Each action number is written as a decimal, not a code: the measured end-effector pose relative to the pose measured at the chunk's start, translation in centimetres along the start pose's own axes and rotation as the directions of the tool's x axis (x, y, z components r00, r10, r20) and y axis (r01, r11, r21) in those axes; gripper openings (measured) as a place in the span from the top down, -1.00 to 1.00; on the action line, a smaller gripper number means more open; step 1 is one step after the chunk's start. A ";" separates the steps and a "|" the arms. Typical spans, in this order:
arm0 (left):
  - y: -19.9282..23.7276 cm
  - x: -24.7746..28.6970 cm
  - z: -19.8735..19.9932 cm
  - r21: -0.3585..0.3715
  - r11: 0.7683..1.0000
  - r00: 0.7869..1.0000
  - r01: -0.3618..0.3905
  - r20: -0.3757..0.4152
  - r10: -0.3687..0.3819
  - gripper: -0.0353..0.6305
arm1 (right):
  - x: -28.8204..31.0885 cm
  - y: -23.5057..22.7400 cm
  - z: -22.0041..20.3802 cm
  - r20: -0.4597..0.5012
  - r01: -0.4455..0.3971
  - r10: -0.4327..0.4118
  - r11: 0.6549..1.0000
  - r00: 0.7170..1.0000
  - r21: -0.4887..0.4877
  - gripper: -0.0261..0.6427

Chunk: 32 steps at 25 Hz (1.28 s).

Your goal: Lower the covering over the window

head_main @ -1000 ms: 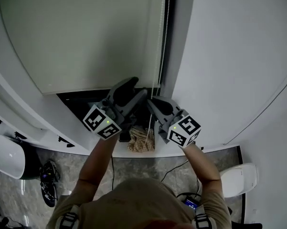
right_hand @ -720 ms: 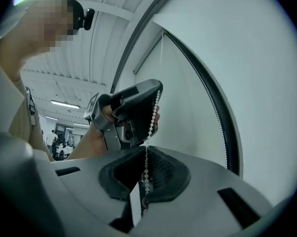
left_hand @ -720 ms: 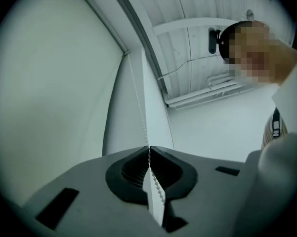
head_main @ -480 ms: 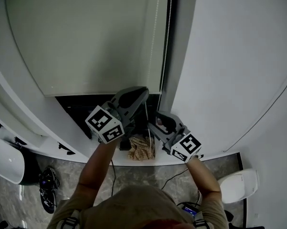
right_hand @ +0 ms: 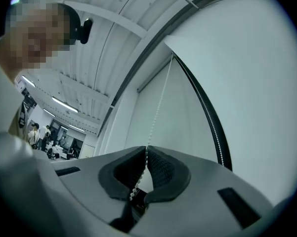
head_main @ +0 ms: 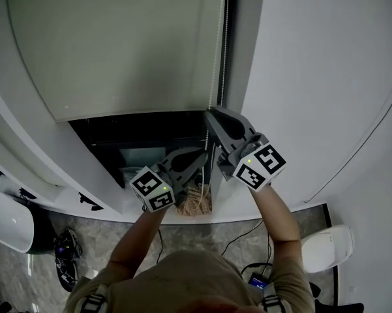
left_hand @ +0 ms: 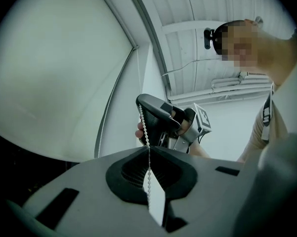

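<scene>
Tan woven bundle (head_main: 194, 201) sits on the white window sill (head_main: 182, 215) under both grippers, with a dark uncovered window gap (head_main: 143, 135) above it. Pale grey roller blind (head_main: 117, 44) covers the upper window, its hem running left-right. White bead chain (head_main: 216, 57) hangs vertical along the blind's right edge, beside the white wall (head_main: 313, 77). Left gripper (head_main: 201, 154) jaws are clamped on the chain low down. Right gripper (head_main: 211, 113) jaws have just been closing and pinch it higher up.

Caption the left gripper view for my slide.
Left gripper shut on the bead chain; right gripper, fingers just closing on the same chain, above it beside the roller blind.
</scene>
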<state>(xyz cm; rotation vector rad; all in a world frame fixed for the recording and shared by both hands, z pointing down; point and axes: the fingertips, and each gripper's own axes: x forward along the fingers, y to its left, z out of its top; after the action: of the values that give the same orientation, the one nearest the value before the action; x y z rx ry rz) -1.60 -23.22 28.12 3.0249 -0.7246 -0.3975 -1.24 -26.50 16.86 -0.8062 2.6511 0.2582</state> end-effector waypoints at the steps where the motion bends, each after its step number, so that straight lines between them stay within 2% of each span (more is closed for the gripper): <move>1: 0.2 -0.3 0.2 0.017 1.000 1.000 -0.004 0.004 0.004 0.82 | 0.1 -0.2 -0.2 0.010 -0.002 0.002 1.000 1.000 0.021 0.87; 4: 1.3 -1.6 1.4 0.052 0.999 0.999 -0.014 0.053 0.011 0.81 | -0.1 -0.8 -1.7 0.013 0.001 -0.003 0.993 1.000 0.118 0.89; 6: 1.9 -1.9 3.7 0.035 0.999 0.992 -0.017 0.126 0.013 0.55 | -1.4 0.3 -4.0 -0.045 -0.012 0.018 0.991 0.999 0.133 0.89; 8: 1.9 -0.7 7.1 0.058 0.998 0.983 -0.012 0.183 0.002 0.45 | -3.3 1.6 -6.5 -0.100 -0.021 0.034 0.991 0.994 0.131 0.89; 10: 1.0 1.6 9.8 0.106 0.994 0.984 0.011 0.178 -0.030 0.43 | -4.7 2.5 -8.1 -0.124 -0.025 0.044 0.988 0.991 0.153 0.89; 12: -0.1 3.8 10.9 0.122 0.991 0.991 0.048 0.121 -0.062 0.42 | -5.4 3.8 -9.1 -0.135 -0.039 0.063 0.984 0.989 0.176 0.89; 14: -0.3 5.3 10.3 0.121 0.991 0.997 0.061 0.047 -0.068 0.48 | -5.5 5.0 -10.0 -0.146 -0.052 0.080 0.982 0.986 0.184 0.89; 15: -0.1 5.6 9.7 0.121 0.991 0.998 0.053 0.026 -0.057 0.82 | -5.6 5.2 -10.2 -0.149 -0.053 0.081 0.982 0.985 0.183 0.89; 16: 0.2 5.5 9.3 0.119 0.992 0.999 0.041 0.021 -0.044 0.84 | -5.7 5.3 -10.3 -0.153 -0.048 0.076 0.983 0.985 0.178 0.89; 20: 1.0 4.1 7.0 0.105 0.994 1.000 -0.004 0.024 0.001 0.85 | -6.9 4.1 -10.6 -0.160 -0.018 0.047 0.984 0.986 0.180 0.88; 22: 1.0 3.4 6.4 0.099 0.995 0.999 0.008 0.045 -0.012 0.85 | -6.6 4.1 -11.3 -0.174 -0.025 0.058 0.982 0.983 0.185 0.89; 26: -0.1 4.0 6.6 0.160 0.986 0.996 0.053 0.062 -0.063 0.82 | -6.5 4.7 -11.6 -0.161 -0.036 0.069 0.980 0.984 0.196 0.89; 30: -0.1 3.0 8.2 0.073 0.995 0.986 0.071 0.147 -0.081 0.68 | -7.5 4.1 -11.6 -0.138 0.000 0.032 0.974 0.990 0.225 0.89; 32: 0.2 2.9 8.6 0.068 0.996 0.987 0.057 0.144 -0.066 0.68 | -7.9 4.0 -11.3 -0.134 0.005 0.026 0.974 0.991 0.227 0.89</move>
<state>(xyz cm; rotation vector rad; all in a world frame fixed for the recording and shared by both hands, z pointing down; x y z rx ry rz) -1.29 -24.20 19.11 3.1101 -0.6645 -0.6152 -0.54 -22.36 30.59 -0.7586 2.7458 -0.1003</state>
